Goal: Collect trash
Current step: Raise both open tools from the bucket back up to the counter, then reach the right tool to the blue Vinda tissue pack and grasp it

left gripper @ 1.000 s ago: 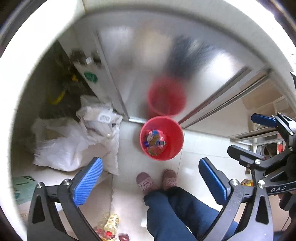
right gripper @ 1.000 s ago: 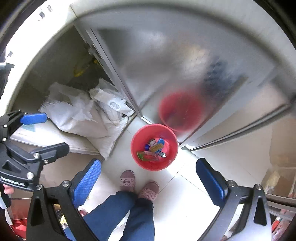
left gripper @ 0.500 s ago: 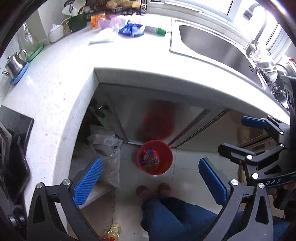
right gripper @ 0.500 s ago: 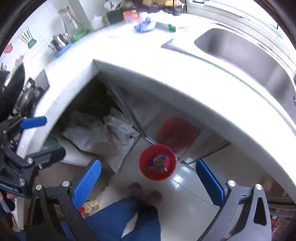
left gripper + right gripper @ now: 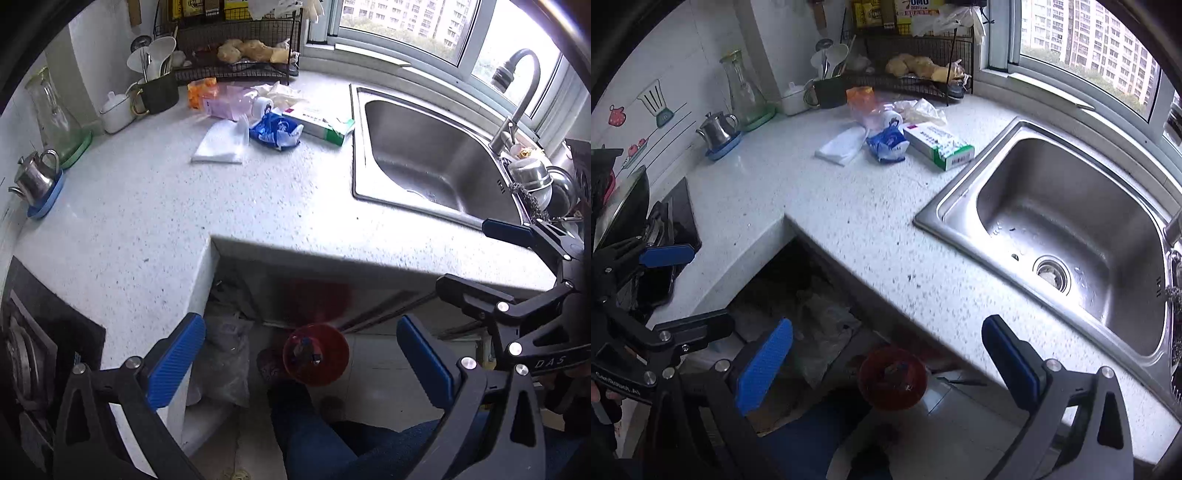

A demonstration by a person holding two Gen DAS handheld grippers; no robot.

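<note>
Left of the sink (image 5: 436, 162), a blue wrapper (image 5: 275, 133), white packet (image 5: 221, 142) and box (image 5: 319, 123) lie on the counter (image 5: 221, 206); left gripper (image 5: 301, 354) and right gripper (image 5: 886, 354) both gape wide, holding nothing.

Both wrist cameras are up above the front edge of the countertop (image 5: 155, 206), tilted down and facing the window wall. The left view looks from over the inner corner; the right view sits nearer the sink (image 5: 1067, 236). Both take in the counter's back edge, the sink, and the red bin (image 5: 316, 354) low on the floor, well below.
</note>
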